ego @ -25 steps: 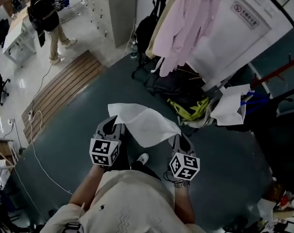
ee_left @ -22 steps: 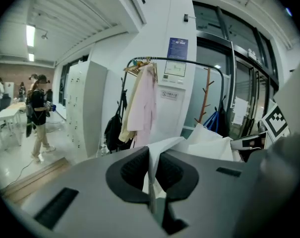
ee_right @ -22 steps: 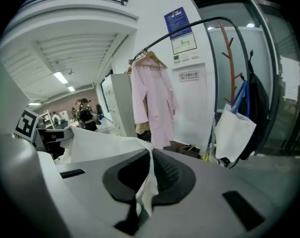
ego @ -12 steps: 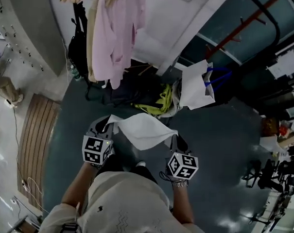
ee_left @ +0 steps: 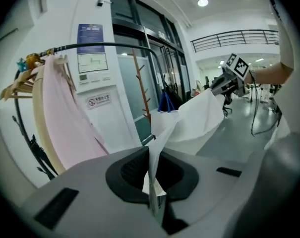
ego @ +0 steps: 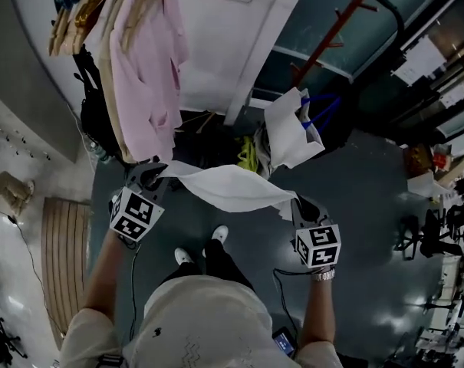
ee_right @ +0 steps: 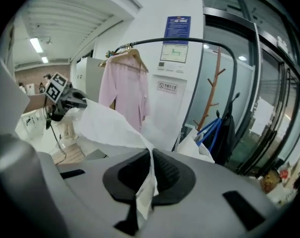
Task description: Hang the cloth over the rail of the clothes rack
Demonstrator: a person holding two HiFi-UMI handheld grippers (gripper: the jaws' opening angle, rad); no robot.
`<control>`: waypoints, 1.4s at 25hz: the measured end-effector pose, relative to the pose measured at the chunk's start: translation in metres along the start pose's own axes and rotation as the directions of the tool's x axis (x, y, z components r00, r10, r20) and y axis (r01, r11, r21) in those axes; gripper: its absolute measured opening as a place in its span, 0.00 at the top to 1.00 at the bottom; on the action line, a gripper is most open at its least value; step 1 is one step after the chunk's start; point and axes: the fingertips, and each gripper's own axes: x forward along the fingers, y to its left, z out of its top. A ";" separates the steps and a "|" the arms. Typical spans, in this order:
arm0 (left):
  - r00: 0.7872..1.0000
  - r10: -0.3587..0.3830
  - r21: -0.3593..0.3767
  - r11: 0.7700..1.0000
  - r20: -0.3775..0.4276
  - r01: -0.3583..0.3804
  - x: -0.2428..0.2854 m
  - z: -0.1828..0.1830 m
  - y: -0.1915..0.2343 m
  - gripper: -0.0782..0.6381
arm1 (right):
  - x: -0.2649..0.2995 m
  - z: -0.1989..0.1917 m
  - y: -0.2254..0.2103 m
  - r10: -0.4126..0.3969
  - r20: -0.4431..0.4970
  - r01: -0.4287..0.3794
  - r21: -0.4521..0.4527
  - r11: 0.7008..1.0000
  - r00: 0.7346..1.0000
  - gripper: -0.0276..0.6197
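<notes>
White cloth (ego: 233,187): spread wider than before, left gripper (ego: 150,174) and right gripper (ego: 297,204) each clenched on a corner. Clothes rack rail (ee_right: 189,40) now ahead, seemingly higher; draping remains.

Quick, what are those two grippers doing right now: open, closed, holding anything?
Left gripper: closed, holding one end of the white cloth.
Right gripper: closed, holding the cloth's other end.

Open above the rail (ee_right: 189,40), right of the hangers (ee_right: 127,53).
Blocked leftward by the pink shirt (ee_right: 125,90); crowded underneath by a white bag (ego: 289,129) and dark bags (ego: 207,138); hemmed rightward by a branched coat stand (ee_right: 215,83).
</notes>
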 end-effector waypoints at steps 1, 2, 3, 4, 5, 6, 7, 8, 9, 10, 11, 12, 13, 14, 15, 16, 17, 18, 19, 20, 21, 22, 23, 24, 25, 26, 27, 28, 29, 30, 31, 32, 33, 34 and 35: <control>0.999 -0.030 0.039 0.999 -0.020 0.031 0.000 0.005 0.001 0.87 | 0.001 0.010 0.000 0.016 -0.003 -0.016 -0.049 0.999 1.000 0.92; 0.997 -0.058 0.083 0.995 -0.043 0.061 0.001 0.010 0.001 0.87 | 0.003 0.021 0.000 0.034 -0.004 -0.034 -0.104 0.994 0.999 0.92; 0.994 -0.080 0.140 0.986 -0.070 0.089 0.003 0.016 0.001 0.87 | 0.007 0.033 0.001 0.053 -0.006 -0.053 -0.165 0.985 0.999 0.92; 0.990 -0.096 0.208 0.971 -0.101 0.115 0.006 0.022 0.002 0.87 | 0.011 0.045 0.000 0.071 -0.010 -0.071 -0.228 0.971 0.997 0.92; 0.986 -0.104 0.283 0.949 -0.133 0.139 0.009 0.030 0.003 0.87 | 0.016 0.057 -0.001 0.086 -0.016 -0.087 -0.291 0.953 0.996 0.92; 0.981 -0.105 0.355 0.922 -0.163 0.157 0.011 0.038 0.004 0.87 | 0.019 0.069 -0.003 0.097 -0.022 -0.099 -0.348 0.932 0.995 0.92; 0.979 -0.093 0.419 0.893 -0.184 0.163 0.013 0.049 0.008 0.87 | 0.022 0.082 -0.006 0.102 -0.026 -0.104 -0.398 0.912 0.994 0.92; 0.978 -0.064 0.475 0.867 -0.196 0.152 0.013 0.063 0.015 0.87 | 0.023 0.094 -0.012 0.099 -0.026 -0.100 -0.443 0.891 0.995 0.92; 0.980 -0.021 0.526 0.842 -0.198 0.124 0.013 0.078 0.025 0.87 | 0.022 0.108 -0.020 0.088 -0.020 -0.087 -0.486 0.870 0.996 0.92; 0.981 0.031 0.571 0.816 -0.191 0.086 0.014 0.096 0.038 0.87 | 0.022 0.123 -0.031 0.075 -0.006 -0.067 -0.525 0.849 0.997 0.92; 0.981 0.082 0.611 0.791 -0.175 0.043 0.014 0.116 0.053 0.87 | 0.023 0.140 -0.045 0.063 0.016 -0.043 -0.559 0.828 0.998 0.92; 0.980 0.127 0.642 0.767 -0.155 0.002 0.015 0.136 0.069 0.87 | 0.025 0.159 -0.060 0.054 0.043 -0.018 -0.587 0.809 0.998 0.92; 0.977 0.162 0.664 0.747 -0.136 -0.032 0.017 0.155 0.084 0.87 | 0.027 0.178 -0.075 0.047 0.070 0.006 -0.611 0.791 0.996 0.92; 0.974 0.189 0.679 0.732 -0.121 -0.058 0.018 0.173 0.097 0.87 | 0.029 0.195 -0.091 0.041 0.094 0.028 -0.631 0.776 0.995 0.92; 0.971 0.210 0.690 0.720 -0.112 -0.076 0.019 0.188 0.109 0.87 | 0.030 0.209 -0.106 0.037 0.115 0.046 -0.646 0.762 0.993 0.92; 0.967 0.230 0.700 0.708 -0.109 -0.089 0.020 0.203 0.118 0.87 | 0.031 0.222 -0.121 0.036 0.133 0.061 -0.660 0.749 0.991 0.92; 0.962 0.251 0.713 0.694 -0.110 -0.100 0.022 0.216 0.127 0.87 | 0.033 0.235 -0.135 0.035 0.148 0.075 -0.672 0.736 0.988 0.92; 0.955 0.275 0.725 0.679 -0.110 -0.112 0.024 0.228 0.137 0.87 | 0.035 0.247 -0.149 0.036 0.164 0.088 -0.686 0.722 0.986 0.92; 0.947 0.301 0.736 0.665 -0.108 -0.128 0.027 0.241 0.147 0.87 | 0.036 0.261 -0.163 0.037 0.183 0.104 -0.701 0.705 0.982 0.92; 0.939 0.329 0.742 0.654 -0.102 -0.149 0.030 0.253 0.157 0.87 | 0.037 0.275 -0.176 0.037 0.207 0.126 -0.717 0.686 0.978 0.92; 0.930 0.355 0.744 0.646 -0.094 -0.171 0.032 0.264 0.167 0.87 | 0.037 0.291 -0.189 0.036 0.234 0.152 -0.731 0.665 0.971 0.92; 0.922 0.378 0.743 0.641 -0.088 -0.192 0.034 0.274 0.177 0.87 | 0.037 0.307 -0.202 0.032 0.262 0.180 -0.743 0.645 0.965 0.92; 0.914 0.397 0.740 0.638 -0.081 -0.211 0.035 0.282 0.186 0.87 | 0.036 0.322 -0.213 0.029 0.287 0.206 -0.750 0.628 0.958 0.92; 0.908 0.413 0.737 0.636 -0.072 -0.230 0.035 0.290 0.194 0.87 | 0.034 0.337 -0.223 0.027 0.309 0.228 -0.755 0.615 0.951 0.92; 0.903 0.425 0.732 0.634 -0.060 -0.250 0.034 0.298 0.201 0.87 | 0.032 0.351 -0.230 0.029 0.330 0.245 -0.756 0.607 0.944 0.92; 0.899 0.437 0.728 0.630 -0.045 -0.270 0.032 0.307 0.207 0.87 | 0.030 0.364 -0.236 0.034 0.349 0.259 -0.754 0.603 0.937 0.92; 0.894 0.448 0.726 0.624 -0.030 -0.288 0.029 0.315 0.213 0.87 | 0.028 0.376 -0.239 0.039 0.368 0.272 -0.750 0.603 0.929 0.92; 0.888 0.460 0.730 0.612 -0.015 -0.304 0.026 0.323 0.218 0.87 | 0.026 0.386 -0.242 0.042 0.390 0.287 -0.743 0.604 0.920 0.92; 0.881 0.473 0.739 0.594 0.000 -0.319 0.023 0.332 0.224 0.87 | 0.023 0.396 -0.244 0.040 0.414 0.309 -0.736 0.602 0.909 0.92; 0.875 0.484 0.748 0.574 0.019 -0.334 0.020 0.343 0.231 0.87 | 0.020 0.407 -0.247 0.033 0.442 0.337 -0.729 0.596 0.897 0.92; 0.871 0.489 0.752 0.558 0.045 -0.352 0.017 0.355 0.239 0.87 | 0.016 0.419 -0.251 0.022 0.469 0.367 -0.719 0.590 0.883 0.92; 0.869 0.489 0.751 0.546 0.074 -0.372 0.014 0.369 0.246 0.87 | 0.012 0.430 -0.256 0.009 0.492 0.393 -0.706 0.590 0.870 0.92; 0.867 0.488 0.749 0.535 0.102 -0.390 0.010 0.381 0.253 0.87 | 0.008 0.441 -0.260 -0.003 0.510 0.412 -0.691 0.594 0.860 0.92; 0.862 0.491 0.751 0.520 0.126 -0.406 0.005 0.393 0.260 0.87 | 0.004 0.452 -0.263 -0.013 0.524 0.426 -0.677 0.600 0.851 0.92; 0.854 0.500 0.759 0.497 0.146 -0.421 0.000 0.405 0.269 0.87 | 0.001 0.463 -0.265 -0.024 0.536 0.439 -0.665 0.603 0.844 0.92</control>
